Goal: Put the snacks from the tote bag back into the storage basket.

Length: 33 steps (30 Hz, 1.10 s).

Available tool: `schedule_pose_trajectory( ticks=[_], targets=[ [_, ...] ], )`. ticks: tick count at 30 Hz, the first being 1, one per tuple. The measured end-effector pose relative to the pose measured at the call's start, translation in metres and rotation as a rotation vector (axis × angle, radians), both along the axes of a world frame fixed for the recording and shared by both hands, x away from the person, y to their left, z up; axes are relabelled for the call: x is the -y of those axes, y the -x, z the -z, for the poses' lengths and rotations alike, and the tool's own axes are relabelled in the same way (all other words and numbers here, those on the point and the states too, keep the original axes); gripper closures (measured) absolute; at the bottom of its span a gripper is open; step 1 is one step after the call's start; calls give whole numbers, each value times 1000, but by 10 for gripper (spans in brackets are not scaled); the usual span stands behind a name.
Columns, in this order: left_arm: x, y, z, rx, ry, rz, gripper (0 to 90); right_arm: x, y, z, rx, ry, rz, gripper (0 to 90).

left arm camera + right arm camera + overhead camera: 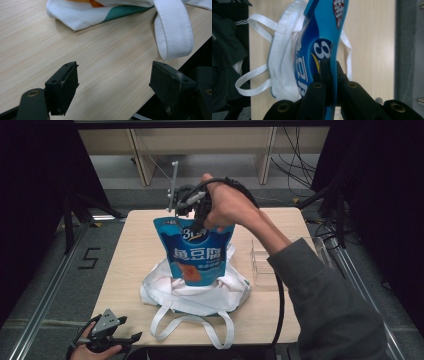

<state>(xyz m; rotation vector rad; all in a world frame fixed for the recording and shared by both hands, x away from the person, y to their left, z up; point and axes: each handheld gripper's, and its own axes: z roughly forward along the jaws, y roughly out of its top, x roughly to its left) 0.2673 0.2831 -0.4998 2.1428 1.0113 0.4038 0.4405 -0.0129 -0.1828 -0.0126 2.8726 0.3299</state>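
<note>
The blue pouch (196,251) was up off the bench (125,265), hanging w/ its bottom end still down in the mouth of the white tote bag (200,292). Right tongs (192,207) were clenched on the pouch's top edge; in the right gripper view you could see both black jaws pinching the blue film (322,50) flat btw them, pointing down at the bag. Tote was lying crumpled mid-bench, its straps (192,325) flopped toward the near edge. A clear plastic box (265,262) sat just right of the bag. Left tongs (117,340) were parked at the near left corner, jaws spread wide w/ nothing in them, a strap (173,32) just ahead.
</note>
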Motion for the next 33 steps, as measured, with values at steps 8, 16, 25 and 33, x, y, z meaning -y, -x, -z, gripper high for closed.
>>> schedule_pose_trajectory(
  ticks=[8, 16, 25, 33],
  targets=[
    [1, -1, 2, -5, 13, -20, 218, 38, -3, -25, 51, -2, 58, 900],
    [-1, -2, 3, -10, 17, -37, 217, 81, -16, -31, 64, 6, 178, 900],
    [-5, -3, 2, -35, -5, -24, 217, 131, -30, -30, 55, 4, 283, 900],
    [-8, -4, 2, -35, -18, -24, 217, 171, -42, -18, 44, 17, 352, 900]
  ],
)
